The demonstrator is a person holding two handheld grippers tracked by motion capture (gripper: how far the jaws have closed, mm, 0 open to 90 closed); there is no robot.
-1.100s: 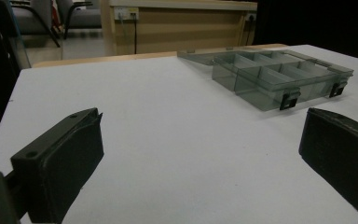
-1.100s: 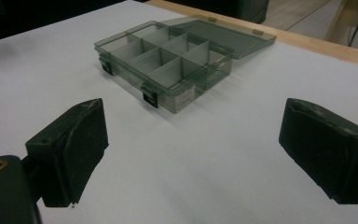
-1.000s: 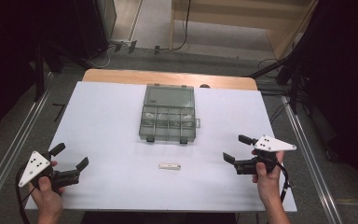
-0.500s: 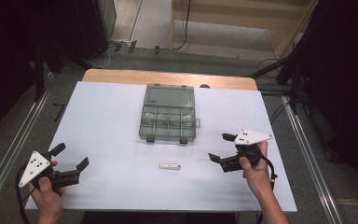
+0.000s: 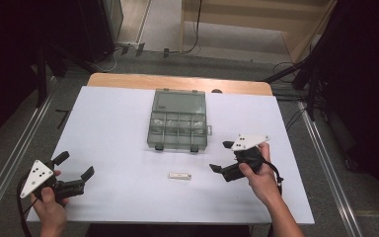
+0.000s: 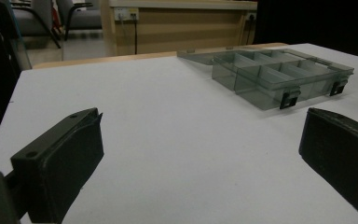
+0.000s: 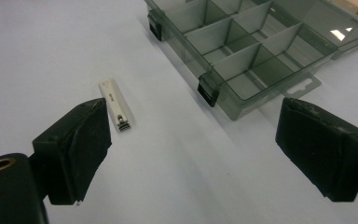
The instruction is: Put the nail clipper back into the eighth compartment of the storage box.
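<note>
A white-topped rectangular table (image 5: 128, 123) with a bare wooden strip along its far edge carries a smoky translucent plastic compartment box (image 5: 179, 126) at the middle, nearer the far edge, lid folded back flat, 2 black latches on its near wall. A small flat white nail clipper with a metal tip (image 5: 179, 175) lies near the table's near edge, between box and edge. The right gripper (image 5: 222, 158), jaws spread wide and empty, sits just right of the clipper. The left gripper (image 5: 74, 166), also wide and empty, hovers at the near left corner.
</note>
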